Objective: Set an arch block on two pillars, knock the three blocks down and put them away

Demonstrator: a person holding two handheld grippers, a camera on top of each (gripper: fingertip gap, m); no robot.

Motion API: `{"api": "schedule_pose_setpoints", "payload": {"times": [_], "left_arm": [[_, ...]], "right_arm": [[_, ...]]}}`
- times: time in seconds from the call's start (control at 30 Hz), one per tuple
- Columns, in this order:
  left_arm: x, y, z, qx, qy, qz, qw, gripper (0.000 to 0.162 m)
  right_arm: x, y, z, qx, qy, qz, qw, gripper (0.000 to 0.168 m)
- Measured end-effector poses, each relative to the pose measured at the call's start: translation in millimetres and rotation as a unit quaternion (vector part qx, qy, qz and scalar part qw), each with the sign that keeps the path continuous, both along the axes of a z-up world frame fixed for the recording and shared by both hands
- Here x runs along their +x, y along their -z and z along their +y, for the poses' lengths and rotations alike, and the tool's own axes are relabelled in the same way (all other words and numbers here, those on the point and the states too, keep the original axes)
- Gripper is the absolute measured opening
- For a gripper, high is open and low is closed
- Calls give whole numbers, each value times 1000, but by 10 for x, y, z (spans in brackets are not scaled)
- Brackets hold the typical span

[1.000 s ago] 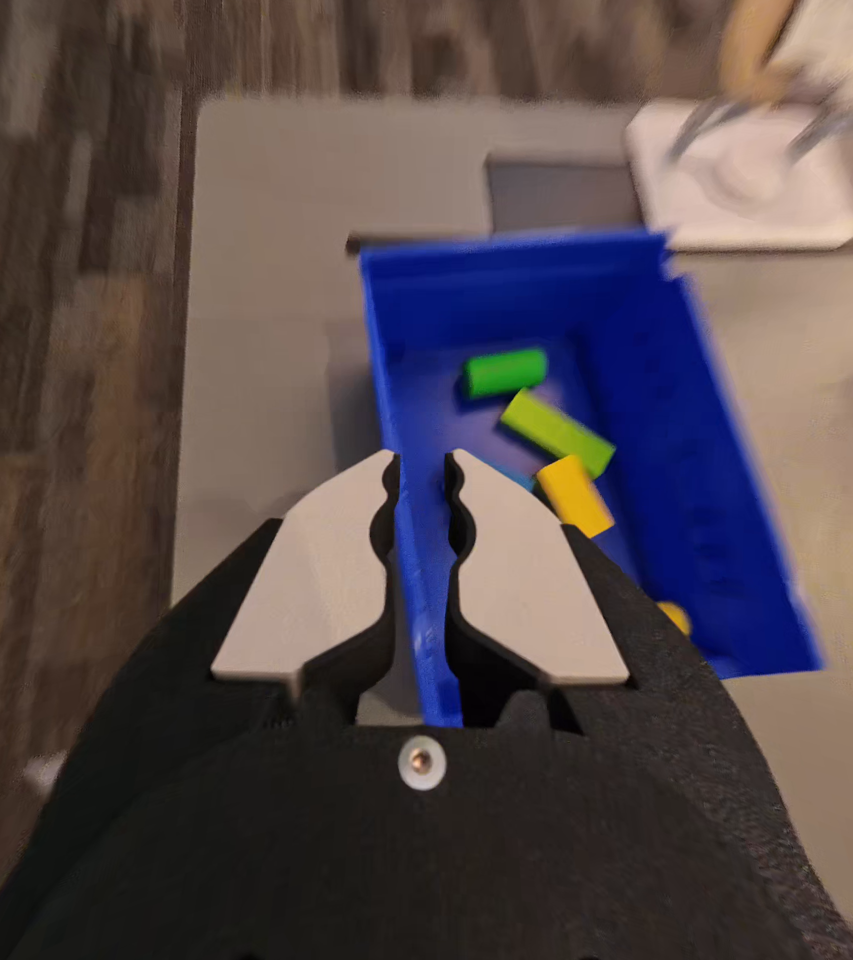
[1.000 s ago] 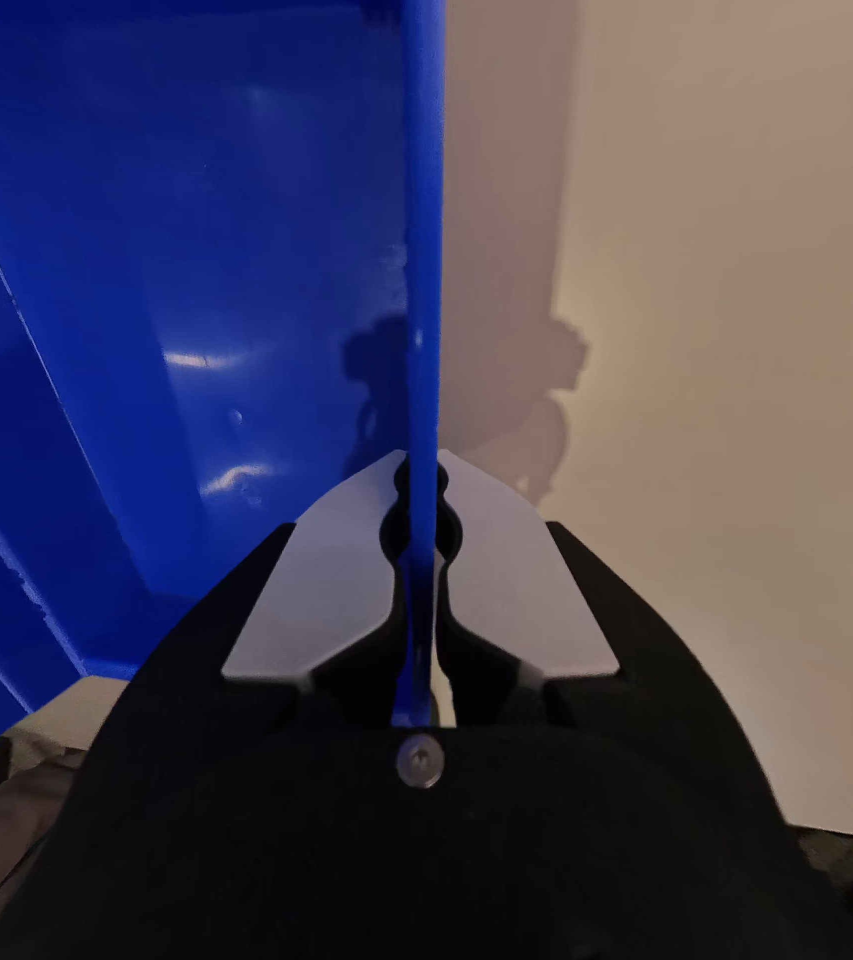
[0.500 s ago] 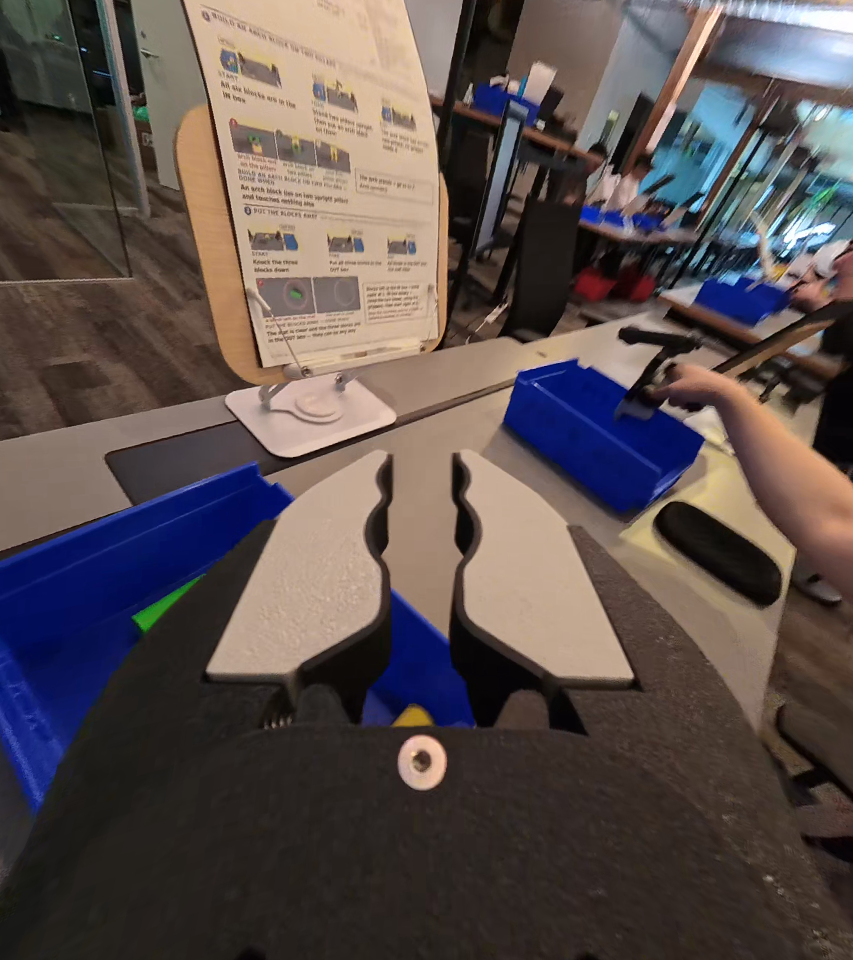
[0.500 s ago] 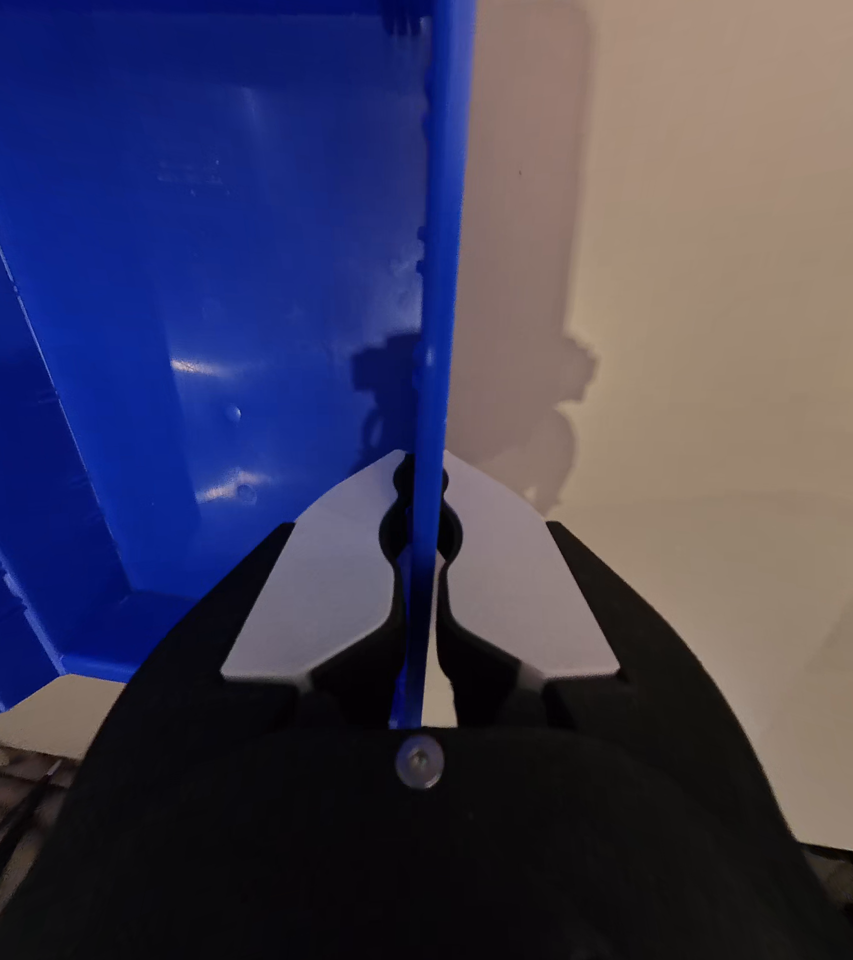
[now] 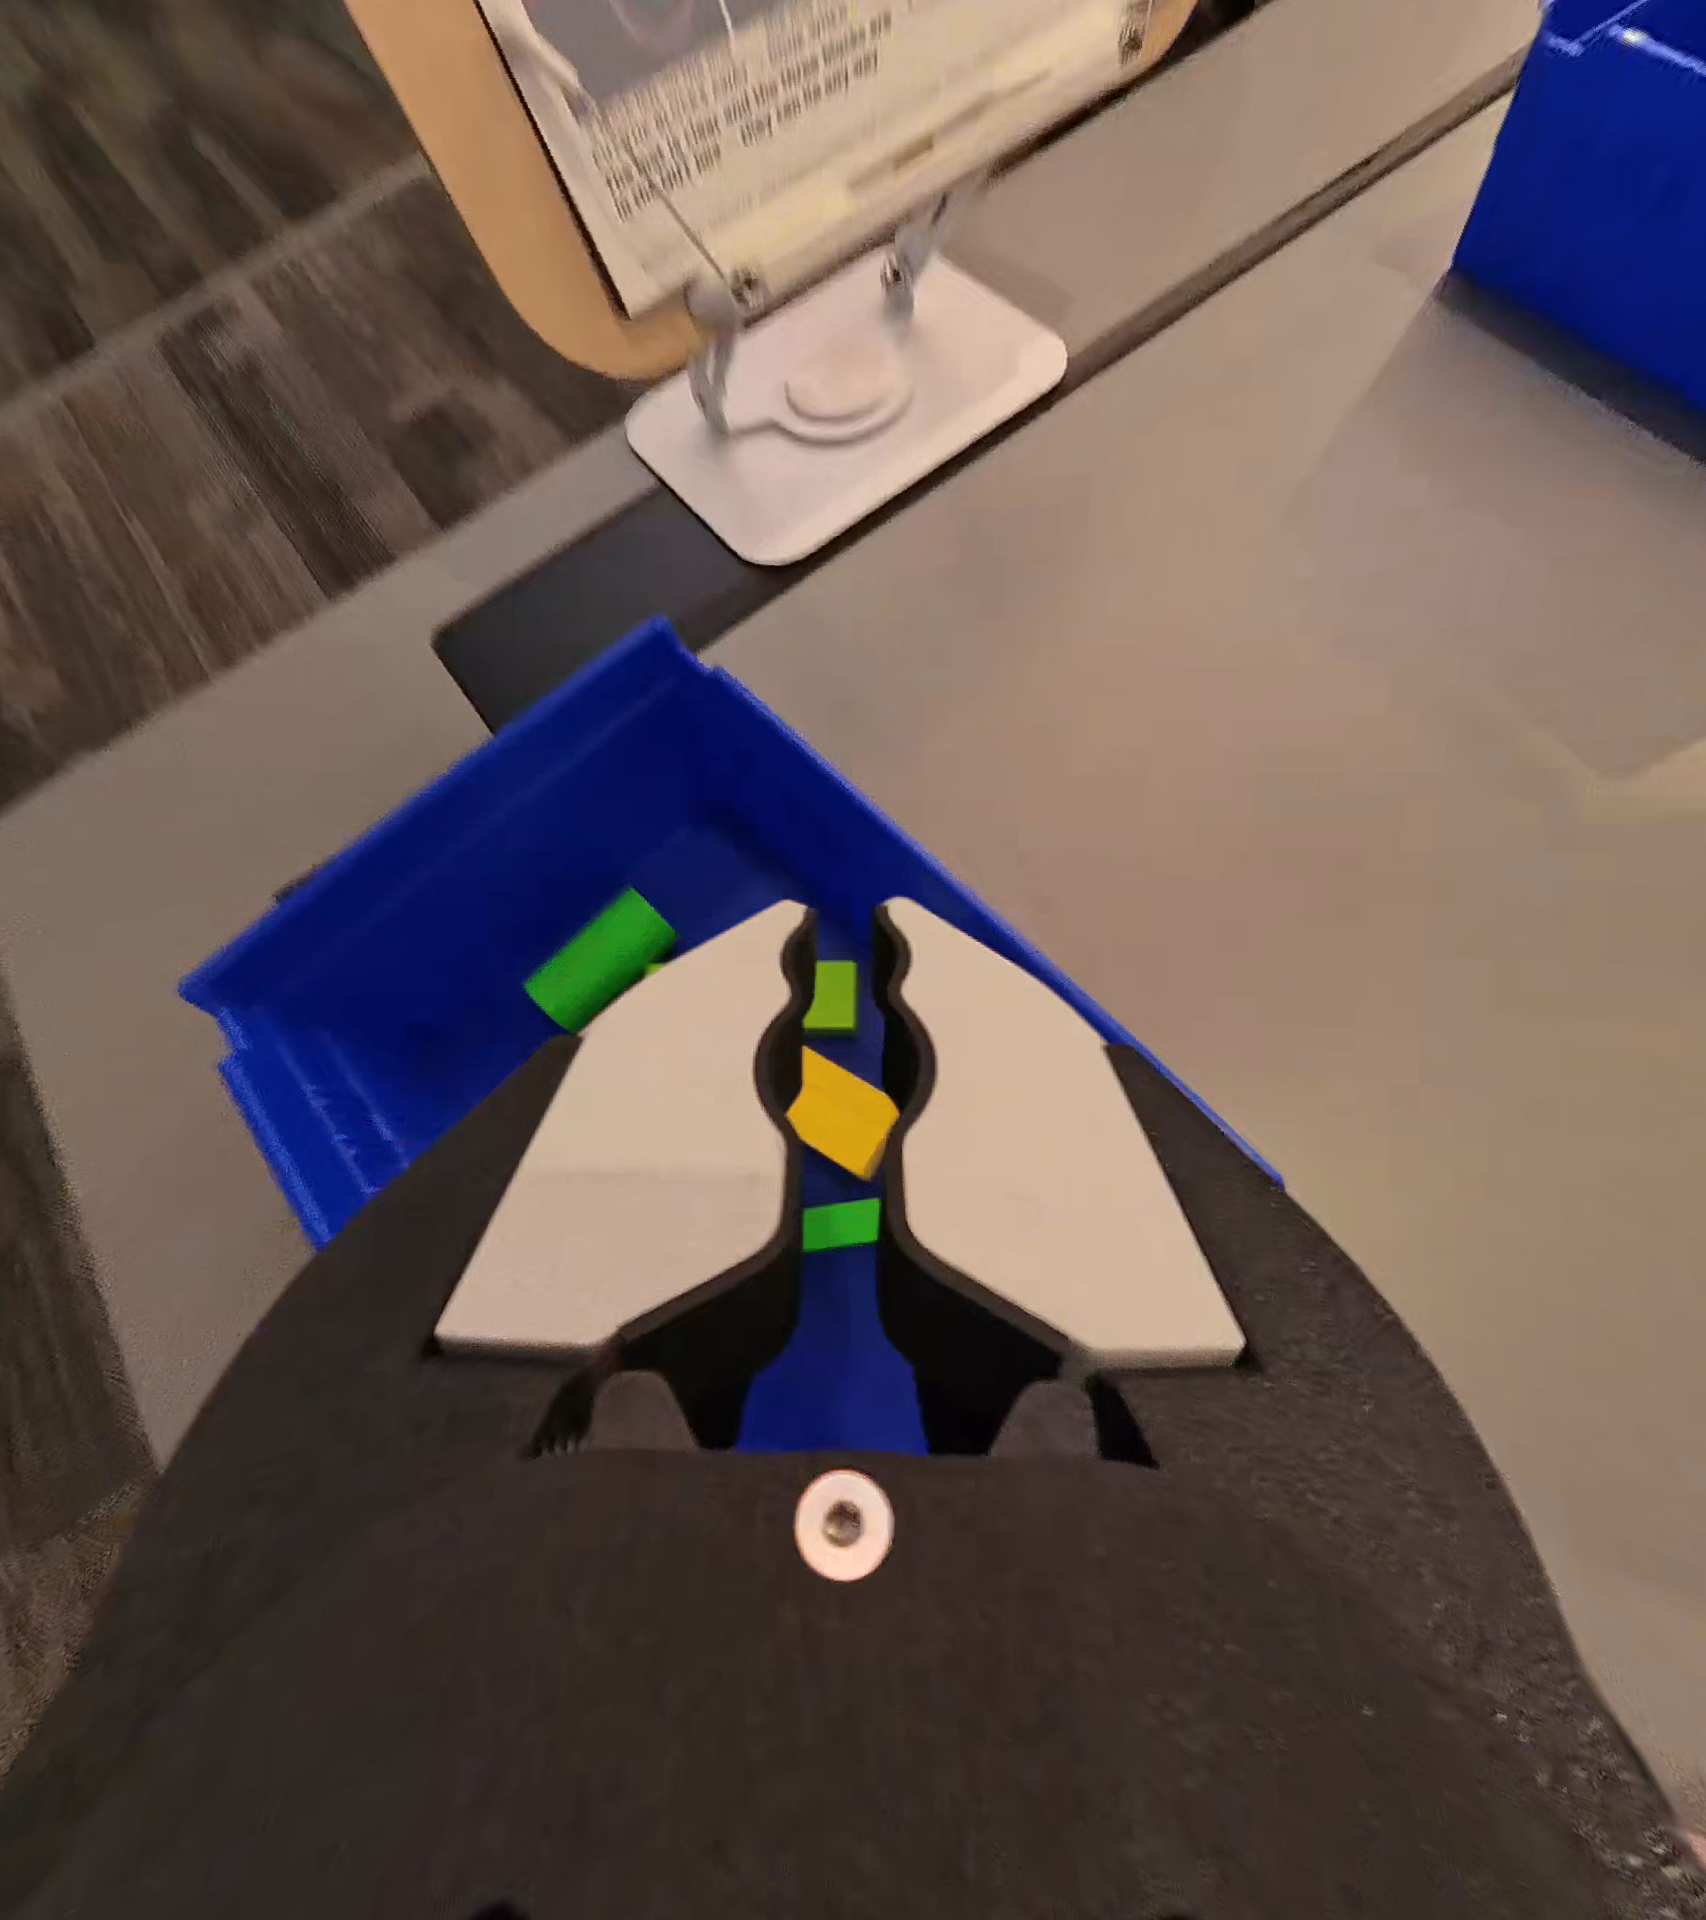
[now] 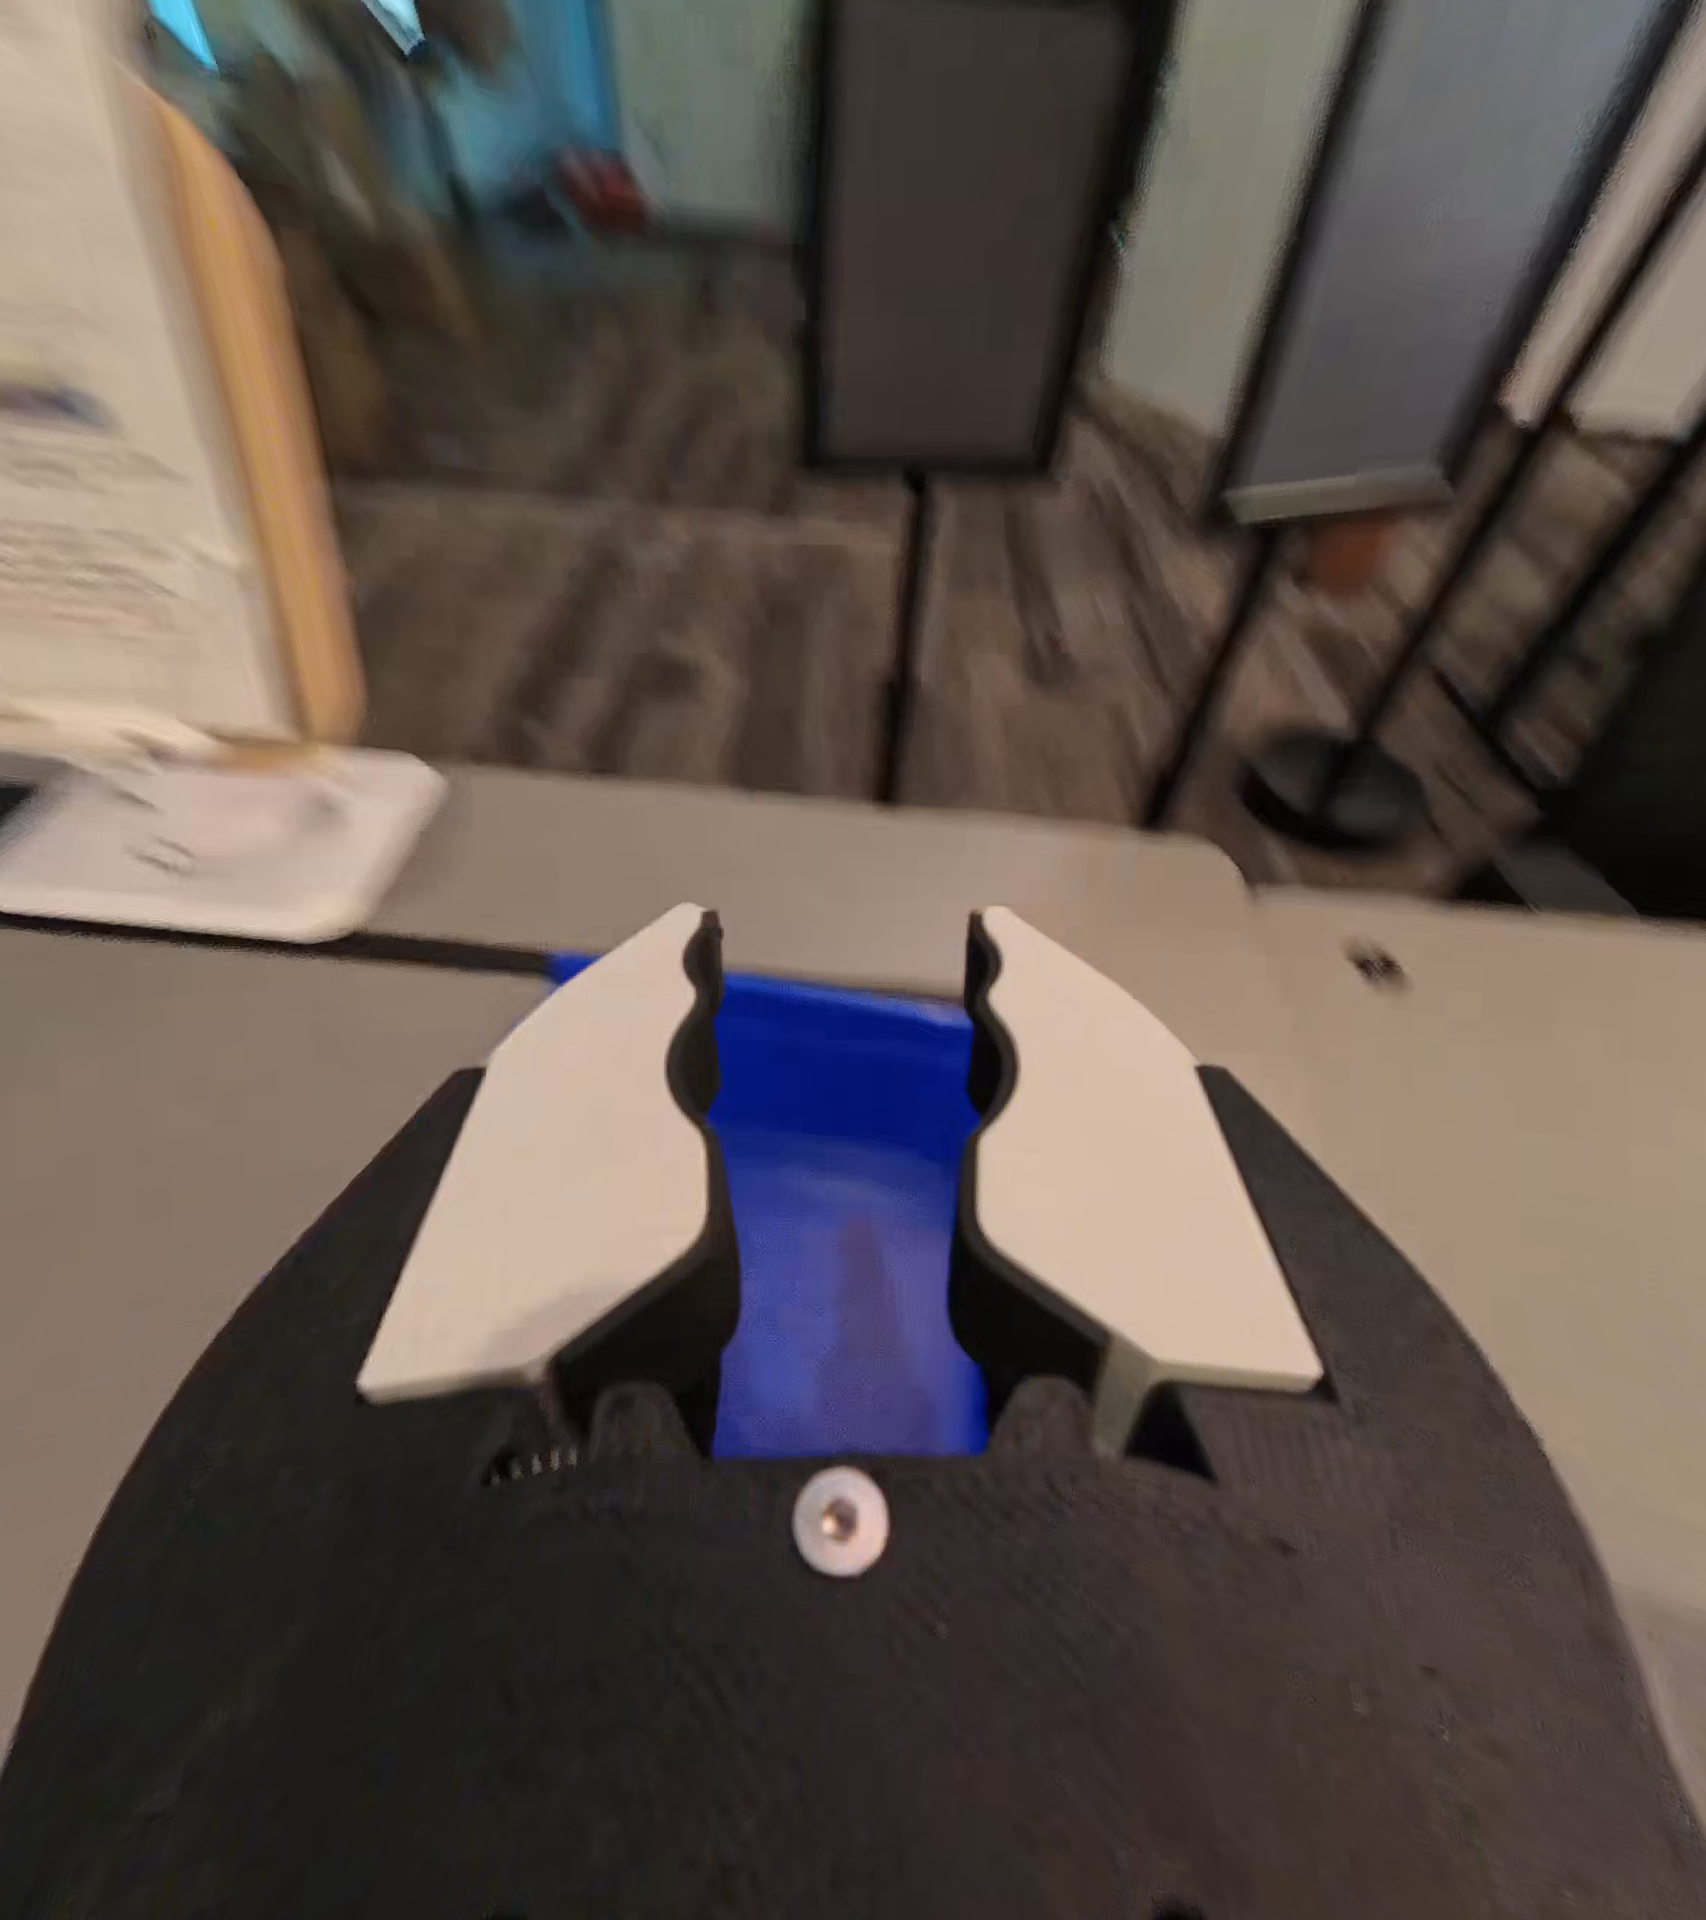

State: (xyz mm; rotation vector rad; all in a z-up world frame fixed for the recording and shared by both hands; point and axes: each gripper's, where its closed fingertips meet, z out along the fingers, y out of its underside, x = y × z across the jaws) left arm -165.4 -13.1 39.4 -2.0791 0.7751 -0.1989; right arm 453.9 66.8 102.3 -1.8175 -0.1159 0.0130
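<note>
Hovering above a blue bin (image 5: pixel 475 935), the left gripper (image 5: pixel 843 914) has its jaws slightly parted with nothing held between them. Through the narrow gap, blocks are seen lying on the bin floor: a yellow block (image 5: pixel 841 1117) in the middle, a light green block (image 5: pixel 833 995) beyond it and part of another green block (image 5: pixel 841 1224) nearer the camera. A green cylinder block (image 5: pixel 600 956) lies to the left of the jaws, near the bin's far left wall. Whether any of these is the arch block cannot be told, since the gripper body covers much of the bin.

The bin stands on a grey table (image 5: pixel 1296 831), close to its left corner. Beyond the bin, a white stand (image 5: pixel 849 416) on the table carries a wooden board with a printed sheet (image 5: pixel 776 125), blurred. A second blue bin (image 5: pixel 1659 239) is seen at the upper right of the left wrist view, well apart from the first.

The right gripper (image 6: pixel 841 925) has its jaws wide apart and empty. Between and below them shows the blue bin's (image 6: pixel 844 1195) inner surface; no blocks can be made out in the part visible. The grey table (image 6: pixel 1451 1091) extends to either side. At the far left stand the white base (image 6: pixel 205 842) and the board with its sheet (image 6: pixel 80 416), both blurred. Past the table edge lies a dark carpeted floor (image 6: pixel 620 644), with a dark panel (image 6: pixel 953 229) and metal-framed partitions (image 6: pixel 1503 312) beyond.
</note>
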Motion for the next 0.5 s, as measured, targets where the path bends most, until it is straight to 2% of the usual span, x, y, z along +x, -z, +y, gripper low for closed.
{"api": "schedule_pose_setpoints", "payload": {"times": [0.07, 0.13, 0.23, 0.3, 0.4, 0.5], "left_arm": [[48, 154, 47, -39, -6, 5, 999, 13], [-8, 305, 98, -59, -25, 41, 997, 17], [-213, 505, 209, -70, -74, 100, 990, 21], [-405, 683, 247, -107, -121, 128, 978, 22], [-580, 918, 241, -175, -172, 114, 963, 19], [-754, 1006, 300, -186, -224, 94, 952, 20]], "right_arm": [[-371, -235, -15, 59, -66, 16, 996, 46], [-590, -282, -13, 75, -102, 23, 992, 46], [-774, -161, 32, 77, -132, 12, 988, 46], [-807, -30, 93, 60, -133, -1, 989, 46], [-902, 177, 148, 15, -147, -13, 989, 48], [-935, 282, 182, -6, -141, -48, 989, 49]]}}
